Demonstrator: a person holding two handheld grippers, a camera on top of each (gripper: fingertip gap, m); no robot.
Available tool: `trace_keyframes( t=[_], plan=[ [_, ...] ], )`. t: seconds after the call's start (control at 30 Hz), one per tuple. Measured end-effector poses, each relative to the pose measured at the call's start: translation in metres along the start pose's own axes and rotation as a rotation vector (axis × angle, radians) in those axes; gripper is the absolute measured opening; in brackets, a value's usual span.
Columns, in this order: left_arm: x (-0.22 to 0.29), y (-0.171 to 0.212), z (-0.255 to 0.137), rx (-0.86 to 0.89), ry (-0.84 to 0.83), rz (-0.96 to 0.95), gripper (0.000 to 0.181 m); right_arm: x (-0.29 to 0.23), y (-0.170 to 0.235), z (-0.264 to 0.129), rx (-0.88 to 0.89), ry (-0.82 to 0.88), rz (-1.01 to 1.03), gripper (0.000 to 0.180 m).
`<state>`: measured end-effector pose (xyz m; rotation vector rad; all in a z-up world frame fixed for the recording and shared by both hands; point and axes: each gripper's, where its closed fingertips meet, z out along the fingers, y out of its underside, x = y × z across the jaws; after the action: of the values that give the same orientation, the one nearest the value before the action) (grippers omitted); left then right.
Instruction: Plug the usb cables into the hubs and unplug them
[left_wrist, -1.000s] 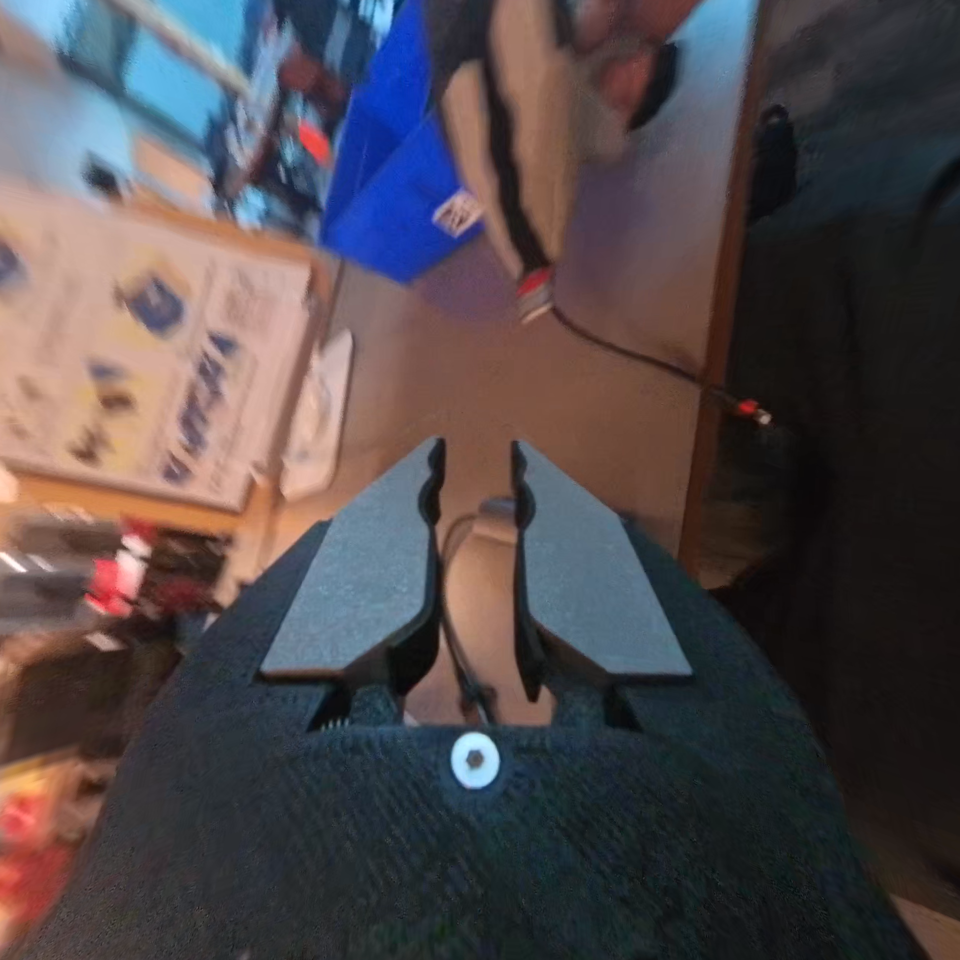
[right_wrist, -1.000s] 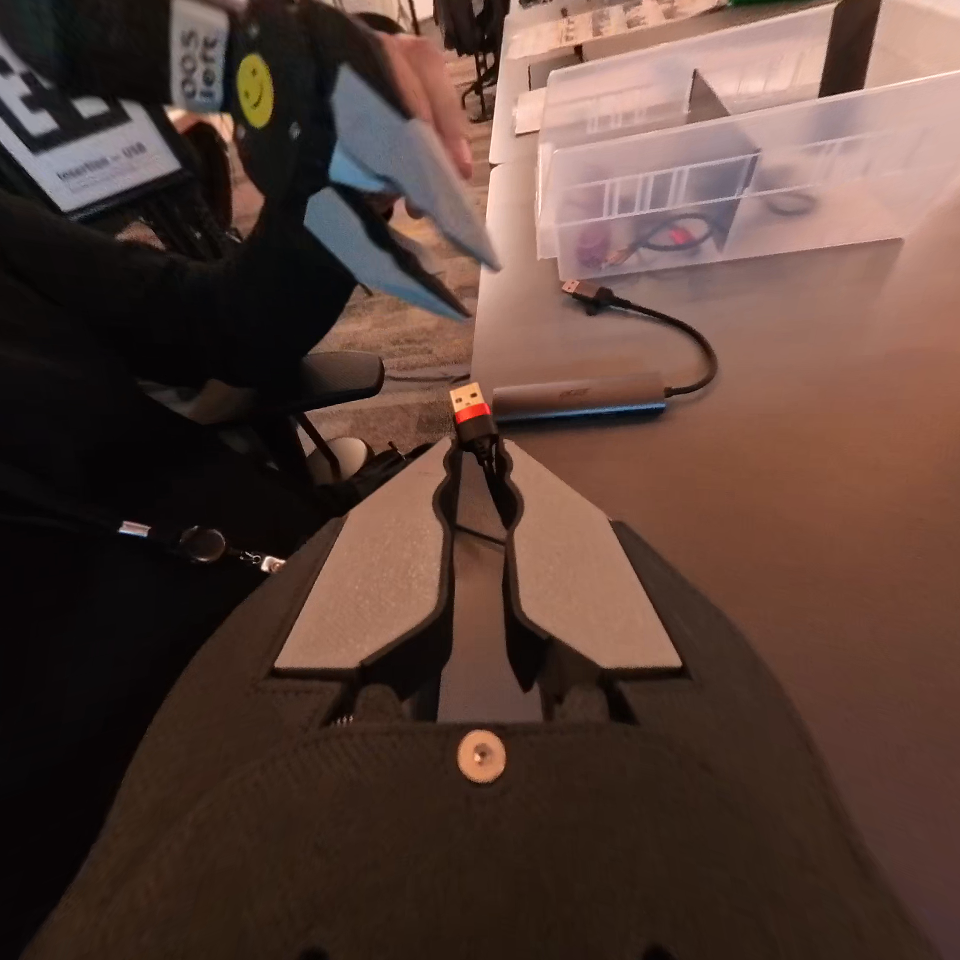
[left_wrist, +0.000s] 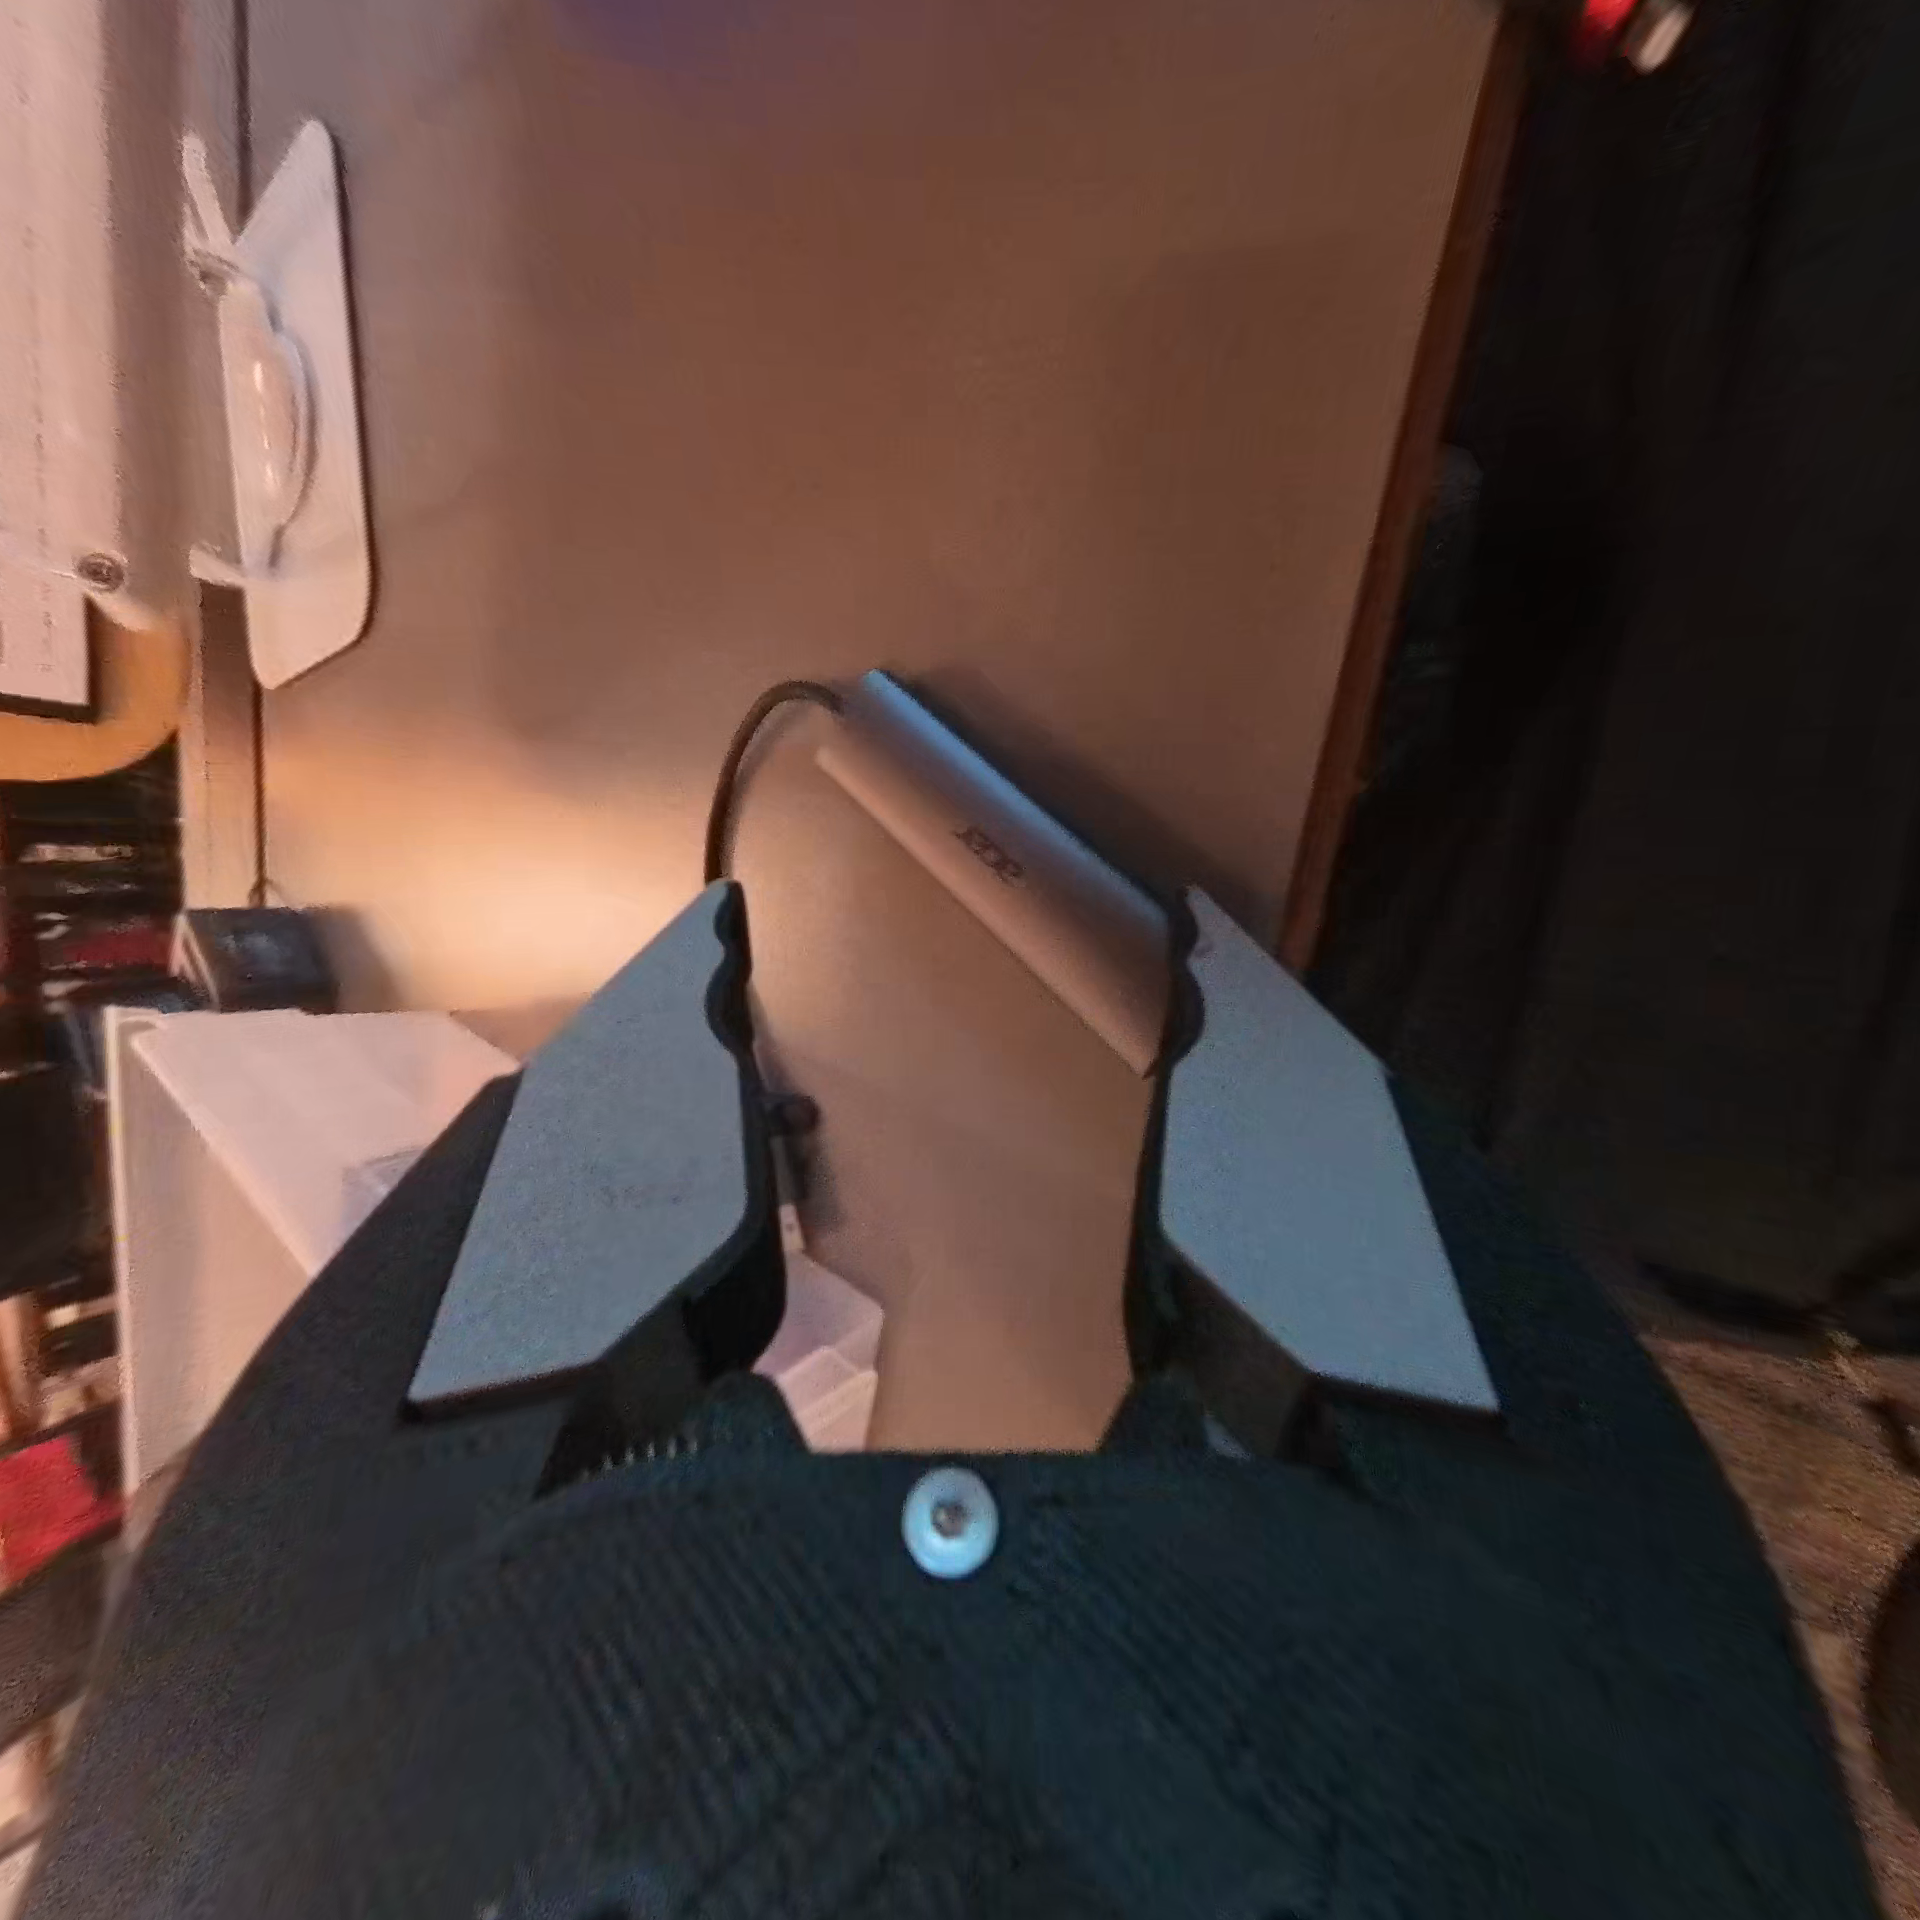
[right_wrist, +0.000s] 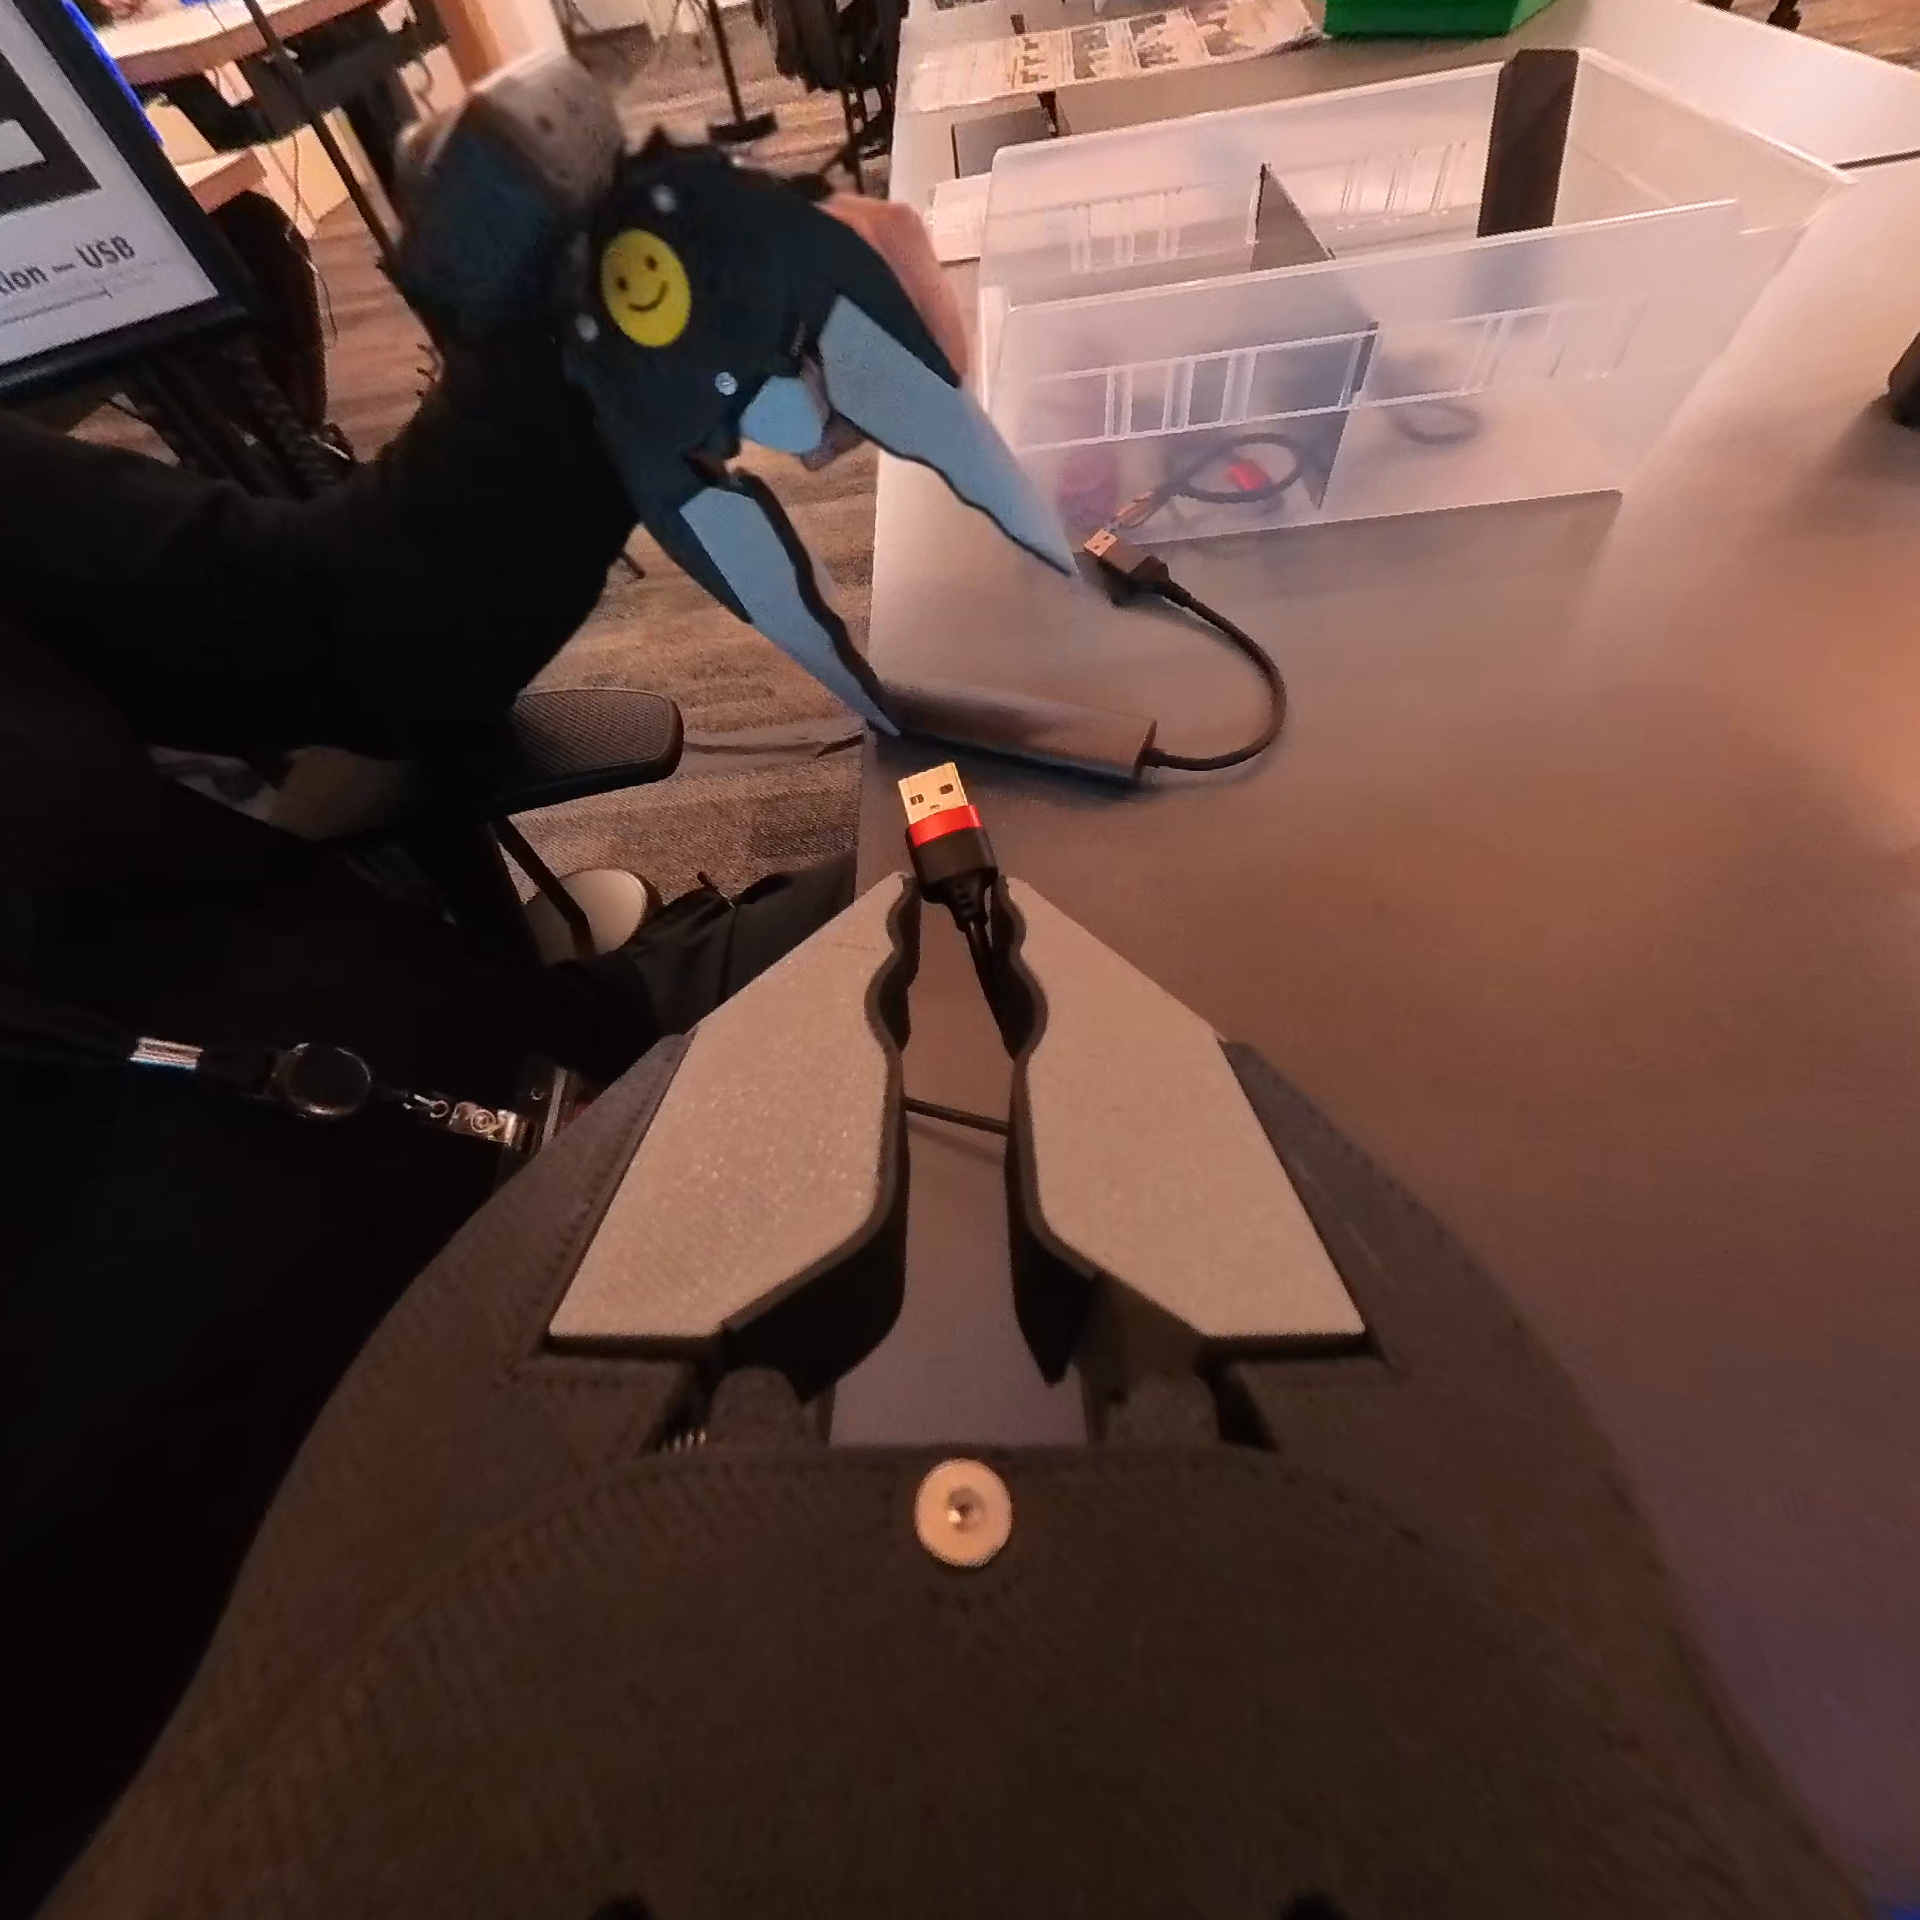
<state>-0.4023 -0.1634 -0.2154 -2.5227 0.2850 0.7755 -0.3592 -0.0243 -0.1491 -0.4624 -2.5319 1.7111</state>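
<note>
A grey USB hub (right_wrist: 1029, 727) lies on the dark table (right_wrist: 1455, 1039) near its left edge. Its short black cable loops to its own plug (right_wrist: 1117, 551). My left gripper (right_wrist: 977, 644), with blue fingers, is open wide and comes down over the hub, one tip at the hub's left end, the other by that plug. In the left wrist view the hub (left_wrist: 997, 862) lies between the open fingers of my left gripper (left_wrist: 958, 899), its near end at the right finger. My right gripper (right_wrist: 956, 894) is shut on a black cable, whose red-collared USB plug (right_wrist: 940, 821) points at the hub, a short way off.
A clear plastic bin (right_wrist: 1351, 343) holding more cables stands behind the hub. The table's left edge drops to carpet and a chair armrest (right_wrist: 582, 738). A person's dark sleeve and lanyard fill the left. A white box (left_wrist: 260, 1122) shows in the left wrist view.
My left gripper has swung down from the air to the hub and opened wide over it. My right gripper holds the red-collared plug in about the same place.
</note>
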Motion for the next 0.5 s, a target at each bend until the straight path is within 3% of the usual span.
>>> trace_keyframes(
  t=[0.13,0.23,0.3,0.37,0.5],
  plan=[
    [0.014,-0.012,-0.004,0.075,0.234,-0.290,0.092,-0.001,0.001,0.000,-0.009,0.003,-0.006,0.011],
    [0.030,0.001,0.002,-0.023,0.370,-0.486,0.096,-0.003,-0.001,-0.002,-0.003,0.007,-0.018,0.011],
    [0.042,0.015,0.009,-0.149,0.395,-0.524,0.087,-0.003,-0.003,-0.004,0.006,0.004,-0.017,0.010],
    [0.036,0.015,0.015,-0.167,0.328,-0.514,0.076,-0.003,-0.005,-0.005,0.017,-0.002,-0.010,0.010],
    [0.042,0.007,0.010,-0.196,0.356,-0.530,0.056,-0.004,-0.004,-0.005,0.011,-0.004,-0.011,0.011]
  ],
)
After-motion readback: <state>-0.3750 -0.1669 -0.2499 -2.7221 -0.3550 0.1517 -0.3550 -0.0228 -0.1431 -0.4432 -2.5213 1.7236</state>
